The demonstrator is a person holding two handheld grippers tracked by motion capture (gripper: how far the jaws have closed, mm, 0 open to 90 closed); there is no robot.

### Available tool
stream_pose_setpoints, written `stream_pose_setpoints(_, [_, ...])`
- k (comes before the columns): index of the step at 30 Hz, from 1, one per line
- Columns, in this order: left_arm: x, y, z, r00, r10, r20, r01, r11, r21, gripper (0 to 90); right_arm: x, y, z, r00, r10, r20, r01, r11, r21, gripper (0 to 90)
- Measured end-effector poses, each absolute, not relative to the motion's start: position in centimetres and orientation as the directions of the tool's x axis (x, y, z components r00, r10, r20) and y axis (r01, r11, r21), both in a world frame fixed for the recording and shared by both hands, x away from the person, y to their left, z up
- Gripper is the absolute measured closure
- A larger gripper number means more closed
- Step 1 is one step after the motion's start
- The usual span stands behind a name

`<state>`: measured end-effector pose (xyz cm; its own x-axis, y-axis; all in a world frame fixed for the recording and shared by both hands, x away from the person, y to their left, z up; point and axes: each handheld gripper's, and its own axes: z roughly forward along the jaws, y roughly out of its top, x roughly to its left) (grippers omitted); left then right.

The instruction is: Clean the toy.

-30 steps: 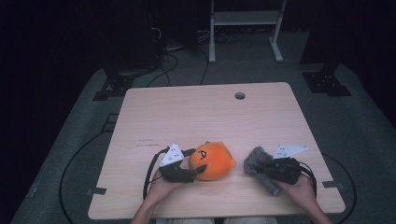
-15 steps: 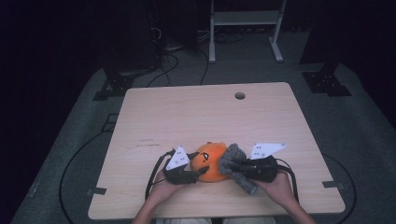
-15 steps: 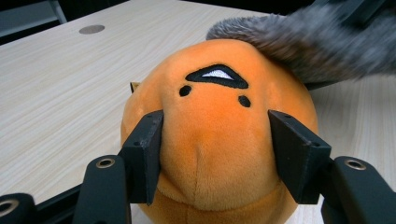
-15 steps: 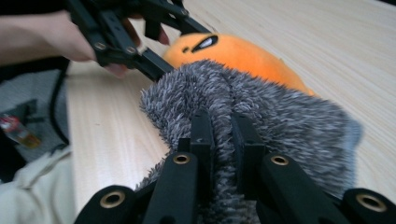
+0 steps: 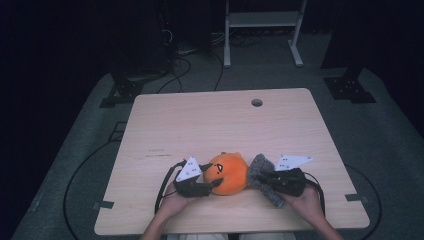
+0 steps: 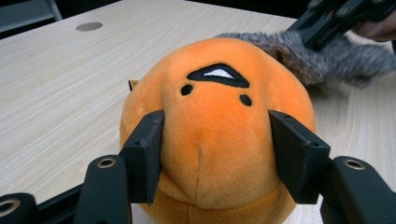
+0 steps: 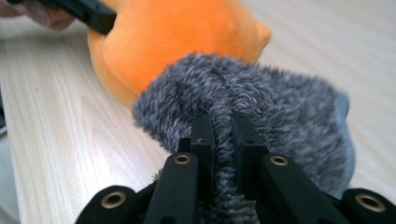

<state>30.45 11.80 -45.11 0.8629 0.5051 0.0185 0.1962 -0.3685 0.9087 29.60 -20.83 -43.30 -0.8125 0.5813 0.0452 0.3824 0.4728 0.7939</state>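
Orange plush (image 5: 228, 173) sits on the worktop (image 5: 220, 125) near its front edge, roughly mid-width; embroidered face with two dark dots and a dark mouth patch with white inside turned toward the left side; left tongs (image 5: 209, 181) clamped on it, jaws just closed in and now pressing both flanks, fabric bulging between the pads (image 6: 148, 149) in the left gripper view (image 6: 212, 154); plush body fills the gap there, base resting on the wood; right tongs (image 5: 261, 176) pinched nearly shut on a grey fuzzy cloth (image 5: 264, 184), a fold of pile squeezed into the narrow slit between the jaws in the right gripper view (image 7: 223, 135); grey fuzzy cloth (image 7: 261, 102) bunched up ahead of the jaws, touching the plush's right side; from the left gripper view its edge (image 6: 322, 58) lies against the far side of the plush, with the other tongs above it; both hands at the front edge of the worktop, left hand (image 5: 175, 202) behind its tongs, right hand (image 5: 307, 202) behind its own; cables loop off both grippers over the worktop; round hole (image 5: 257, 102) in the worktop at the far side, well apart from everything.
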Motion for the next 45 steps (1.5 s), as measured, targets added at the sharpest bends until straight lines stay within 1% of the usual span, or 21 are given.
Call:
stream_pose_setpoints(3, [30.4,11.7,-45.2,0.862,0.507,0.029,0.186,-0.369,0.911,39.0,29.5,-19.5,-42.2,-0.829,0.559,0.013,0.338,0.483,0.808,80.2])
stream_pose_setpoints(4, [30.3,11.6,-45.2,0.863,0.505,0.033,0.183,-0.372,0.91,39.0,29.5,-19.1,-42.2,-0.835,0.55,0.006,0.331,0.494,0.804,77.0])
stream_pose_setpoints(6, [30.3,11.7,-45.2,0.864,0.502,0.029,0.186,-0.373,0.909,39.0,29.9,-18.2,-42.3,-0.847,0.532,0.017,0.331,0.501,0.799,60.9])
stream_pose_setpoints(7, [30.3,11.7,-45.2,0.865,0.5,0.03,0.185,-0.375,0.908,39.1,30.1,-17.9,-42.4,-0.851,0.524,0.044,0.339,0.483,0.807,56.0])
stream_pose_setpoints(8, [30.3,11.7,-45.2,0.865,0.5,0.03,0.185,-0.375,0.908,39.1,30.1,-17.9,-42.4,-0.851,0.524,0.044,0.339,0.483,0.807,56.0])
stream_pose_setpoints(9, [30.2,11.7,-45.2,0.869,0.493,0.041,0.176,-0.385,0.906,39.2,30.2,-17.6,-42.3,-0.86,0.508,0.054,0.331,0.474,0.816,53.1])
stream_pose_setpoints(12, [30.2,11.5,-45.1,0.87,0.49,0.049,0.17,-0.393,0.904,39.2,30.5,-17.1,-42.3,-0.857,0.514,0.043,0.324,0.471,0.821,57.7])
stream_pose_setpoints(15, [30.4,11.7,-45.1,0.868,0.496,0.026,0.191,-0.382,0.904,39.4,30.7,-17.0,-42.7,-0.851,0.525,0.032,0.319,0.465,0.826,74.1])
stream_pose_setpoints(17, [30.6,11.9,-45.0,0.869,0.495,0.009,0.204,-0.375,0.904,39.6,30.8,-17.5,-43.1,-0.844,0.535,0.036,0.326,0.461,0.825,79.2])
stream_pose_setpoints(23, [30.4,11.8,-45.0,0.872,0.489,0.031,0.184,-0.385,0.904,39.1,30.7,-20.0,-43.8,-0.804,0.591,0.066,0.399,0.454,0.797,80.1])
stream_pose_setpoints(27, [30.5,11.8,-45.1,0.873,0.487,0.028,0.179,-0.373,0.911,39.1,29.8,-19.3,-42.4,-0.844,0.534,0.051,0.322,0.429,0.844,80.1])
stream_pose_setpoints(28, [30.5,11.8,-45.1,0.873,0.487,0.028,0.179,-0.373,0.911,39.1,29.8,-19.3,-42.4,-0.844,0.534,0.051,0.322,0.429,0.844,80.1])
stream_pose_setpoints(29, [30.5,11.7,-45.1,0.874,0.485,0.036,0.171,-0.375,0.911,39.1,29.6,-18.8,-42.2,-0.858,0.512,0.042,0.299,0.433,0.85,79.8])
stream_pose_setpoints(30, [30.4,11.7,-45.1,0.876,0.48,0.041,0.166,-0.382,0.909,38.6,29.7,-17.6,-42.5,-0.875,0.483,0.017,0.279,0.477,0.834,79.8])
stream_pose_setpoints(32, [30.5,11.8,-45.0,0.876,0.481,0.035,0.174,-0.383,0.907,38.7,29.8,-17.3,-43.0,-0.876,0.482,0.009,0.278,0.489,0.827,80.1])
stream_pose_setpoints(33, [30.5,11.8,-45.0,0.875,0.484,0.026,0.183,-0.379,0.907,38.8,29.9,-17.7,-43.3,-0.873,0.487,0.033,0.295,0.472,0.831,80.2])
stream_pose_setpoints(38, [30.8,11.9,-45.0,0.871,0.492,0.003,0.201,-0.362,0.91,38.9,30.5,-19.6,-43.5,-0.817,0.576,0.019,0.358,0.481,0.8,80.5])
stream_pose_setpoints(40, [30.8,12.0,-45.0,0.872,0.49,0.002,0.2,-0.36,0.911,39.0,30.3,-19.8,-43.1,-0.828,0.559,0.052,0.343,0.431,0.835,80.5])
stream_pose_setpoints(42, [30.7,12.0,-45.0,0.872,0.489,0.016,0.188,-0.366,0.911,38.2,30.2,-19.3,-42.7,-0.857,0.511,0.07,0.315,0.411,0.856,80.5])
stream_pose_setpoints(44, [30.6,12.2,-44.8,0.863,0.506,0.003,0.199,-0.344,0.918,28.8,30.2,-18.2,-42.9,-0.862,0.506,0.04,0.298,0.441,0.847,80.5])
stream_pose_setpoints(45, [30.6,12.4,-44.7,0.854,0.52,-0.01,0.217,-0.339,0.916,21.0,30.3,-18.0,-43.1,-0.86,0.508,0.038,0.3,0.446,0.843,80.5])
